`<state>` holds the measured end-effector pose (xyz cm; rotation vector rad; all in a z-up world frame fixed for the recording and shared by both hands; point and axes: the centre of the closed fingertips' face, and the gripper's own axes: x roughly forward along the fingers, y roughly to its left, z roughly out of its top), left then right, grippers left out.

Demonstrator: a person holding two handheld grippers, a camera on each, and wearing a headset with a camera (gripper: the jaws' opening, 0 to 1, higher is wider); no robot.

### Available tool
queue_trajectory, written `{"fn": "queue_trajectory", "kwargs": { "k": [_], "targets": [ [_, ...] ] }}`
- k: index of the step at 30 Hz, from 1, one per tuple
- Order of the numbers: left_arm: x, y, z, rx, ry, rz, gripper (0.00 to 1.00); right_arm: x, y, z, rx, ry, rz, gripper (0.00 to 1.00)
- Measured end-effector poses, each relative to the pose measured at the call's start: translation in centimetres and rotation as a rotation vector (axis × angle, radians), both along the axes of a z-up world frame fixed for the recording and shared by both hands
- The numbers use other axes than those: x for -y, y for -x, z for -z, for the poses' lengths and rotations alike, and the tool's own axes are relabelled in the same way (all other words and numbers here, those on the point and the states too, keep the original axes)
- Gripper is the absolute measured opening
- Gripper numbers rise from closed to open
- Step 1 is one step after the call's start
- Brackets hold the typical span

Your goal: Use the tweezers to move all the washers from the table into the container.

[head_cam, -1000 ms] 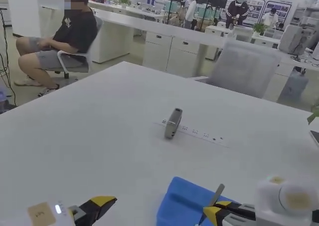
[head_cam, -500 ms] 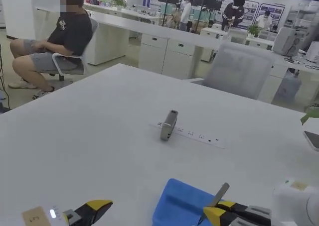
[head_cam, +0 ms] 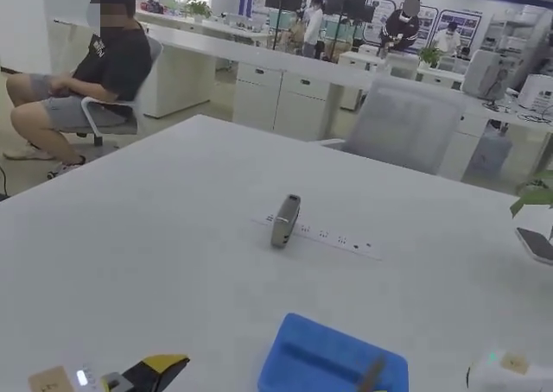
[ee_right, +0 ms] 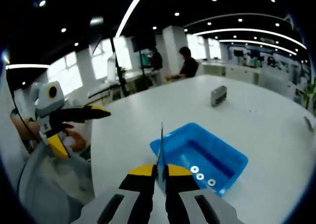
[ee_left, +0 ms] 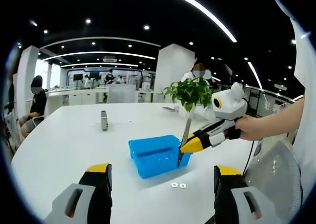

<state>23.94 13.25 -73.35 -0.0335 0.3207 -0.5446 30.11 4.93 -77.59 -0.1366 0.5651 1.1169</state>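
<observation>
The right gripper (ee_right: 160,170) has its jaws pressed together on the tweezers (ee_right: 161,144). The tweezers stick straight out in front like a long thin nose. That lets the thin tips get at small flat things that the fat jaws could not pick up. In the left gripper view the tweezers point down. Their tips are just beside one corner of the blue container (ee_left: 154,156).

2 washers (ee_left: 178,185) lie side by side on the table (head_cam: 173,237). They are just beside the blue container, on the side toward the left gripper, and near the tweezer tips. 3 washers (ee_right: 200,176) are already inside the blue container, in a row on its floor. So I think the job is partly done and these 2 come next.

The left gripper (ee_left: 162,168) has its jaws wide apart and holds nothing. It sits low beside the blue container, I think to keep out of the way. I cannot tell if the tweezer tips hold anything.
</observation>
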Motion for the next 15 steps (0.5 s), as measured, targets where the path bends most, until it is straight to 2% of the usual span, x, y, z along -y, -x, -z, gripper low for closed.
{"fn": "queue_trajectory", "kwargs": {
  "k": [9, 15],
  "targets": [
    [-0.1, 0.0, 0.0, 0.000, 0.002, -0.004, 0.86, -0.2, 2.0, 2.8, -0.087, 0.023, -0.028, 0.04],
    [-0.1, 0.0, 0.0, -0.001, 0.001, -0.005, 0.86, 0.1, 2.3, 3.7, -0.095, 0.053, -0.044, 0.04]
  ]
}}
